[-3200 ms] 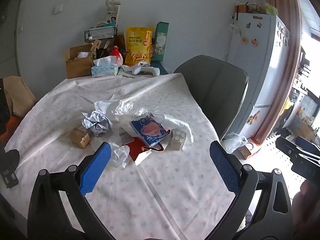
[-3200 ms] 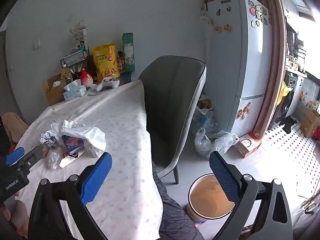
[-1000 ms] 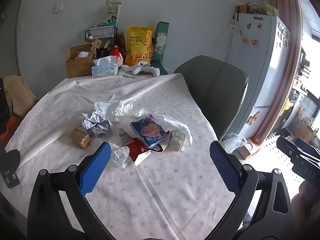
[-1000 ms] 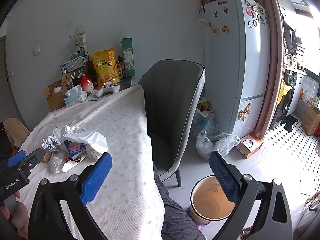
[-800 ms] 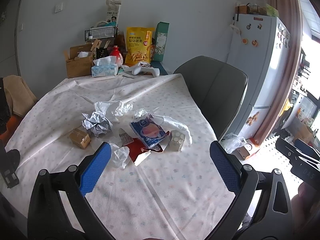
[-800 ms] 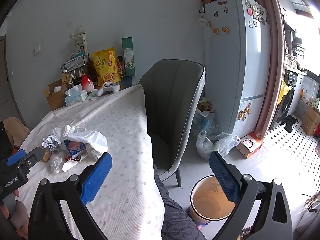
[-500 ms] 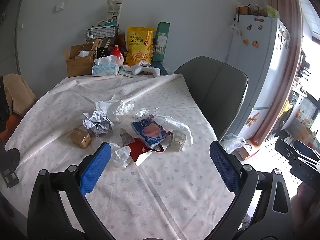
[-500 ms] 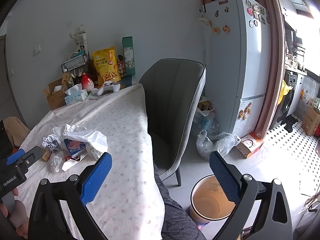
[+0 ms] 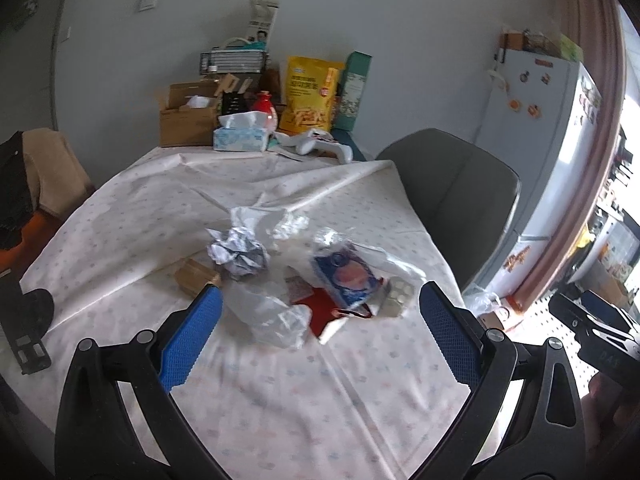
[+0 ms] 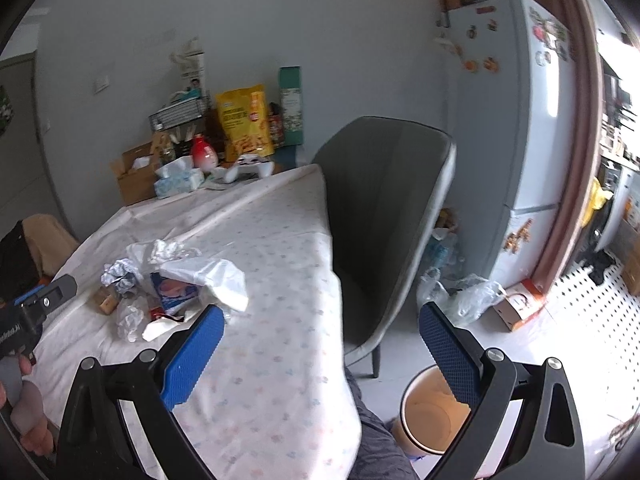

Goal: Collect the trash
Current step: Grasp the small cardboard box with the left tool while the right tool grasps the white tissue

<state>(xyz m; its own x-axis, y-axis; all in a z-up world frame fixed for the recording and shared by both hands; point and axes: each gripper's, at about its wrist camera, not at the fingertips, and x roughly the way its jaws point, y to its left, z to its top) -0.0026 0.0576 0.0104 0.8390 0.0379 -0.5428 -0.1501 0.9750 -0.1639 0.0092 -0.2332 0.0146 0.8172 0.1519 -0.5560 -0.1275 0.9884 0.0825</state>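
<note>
In the middle of the table (image 9: 120, 220), toward its right edge, the trash sits in a loose heap: a crumpled paper ball (image 9: 239, 251), a small cardboard box (image 9: 196, 277), a clear plastic wrapper (image 9: 272, 318) and a blue packet (image 9: 346, 276). The left gripper (image 9: 318, 330) hangs over it, jaws wide apart and empty. The right gripper (image 10: 320, 340) is equally wide and empty, above the table's right edge, with a bin (image 10: 430, 416) on the floor below.

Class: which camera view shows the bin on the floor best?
The right wrist view. The bin stands on the floor beside the table, its open mouth visible behind the right gripper's finger. The left wrist view shows none of it.
</note>
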